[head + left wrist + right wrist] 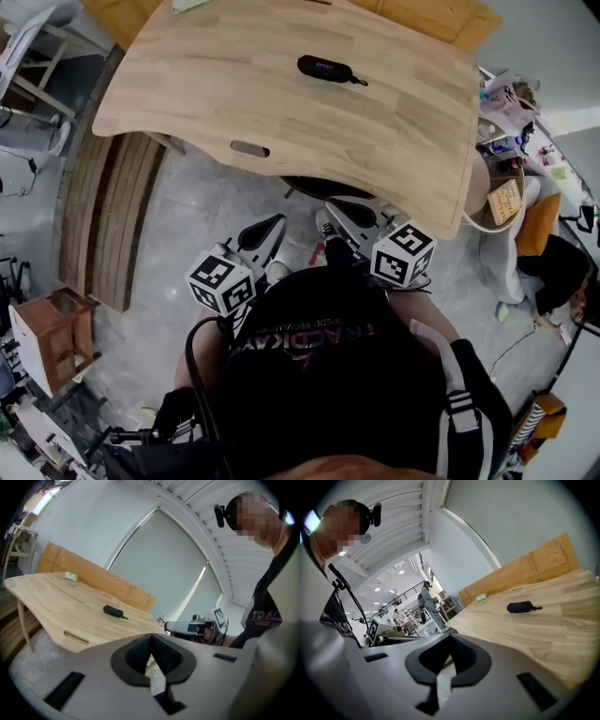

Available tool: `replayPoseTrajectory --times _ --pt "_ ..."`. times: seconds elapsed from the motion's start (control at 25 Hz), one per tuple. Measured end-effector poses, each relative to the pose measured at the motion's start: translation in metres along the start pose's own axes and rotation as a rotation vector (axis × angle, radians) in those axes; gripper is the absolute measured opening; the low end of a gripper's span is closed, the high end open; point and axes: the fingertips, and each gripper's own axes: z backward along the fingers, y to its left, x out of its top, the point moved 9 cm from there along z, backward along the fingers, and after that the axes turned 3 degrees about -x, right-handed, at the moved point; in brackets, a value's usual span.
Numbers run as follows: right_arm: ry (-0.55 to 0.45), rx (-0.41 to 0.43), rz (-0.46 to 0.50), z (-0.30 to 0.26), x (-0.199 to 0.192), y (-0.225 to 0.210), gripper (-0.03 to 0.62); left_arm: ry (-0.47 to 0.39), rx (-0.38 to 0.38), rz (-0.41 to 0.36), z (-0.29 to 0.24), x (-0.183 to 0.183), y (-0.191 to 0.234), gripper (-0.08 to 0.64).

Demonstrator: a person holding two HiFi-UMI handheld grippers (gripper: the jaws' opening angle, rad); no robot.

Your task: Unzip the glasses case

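— Glasses case (325,67), black, oblong, zipped: where?
— Alone on the pale wooden bench (394,122), well apart from both grippers.
— Grippers?
— Left gripper (151,638) and right gripper (449,642) closed, empty, over grey concrete floor (206,216).

A light wooden table (281,103) with rounded corners carries 2 things. 1 black glasses case (325,67), closed, lies flat a little right of the middle and toward the far side, with a short pull sticking out of its right end. 1 small pale object (190,5) sits at the far edge, left of the case and well apart from it. An oval slot (249,149) is cut through the top by the near edge.
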Motion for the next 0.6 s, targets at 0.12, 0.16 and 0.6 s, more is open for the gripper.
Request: replayPoseTrajectory --times 0.12,0.16,0.6 --pt "0.016 0.001 -0.007 -0.004 0.011 -0.027 0.015 0.003 0.013 0.014 -0.021 0.011 0.003 0.012" --pt "0.020 -0.002 -0.006 -0.005 0.015 -0.037 0.015 0.005 0.017 0.014 -0.028 0.014 0.004 0.012" --pt "0.094 -0.048 0.128 -0.032 0.070 -0.147 0.015 -0.037 0.144 0.051 -0.081 0.038 0.014 0.012"
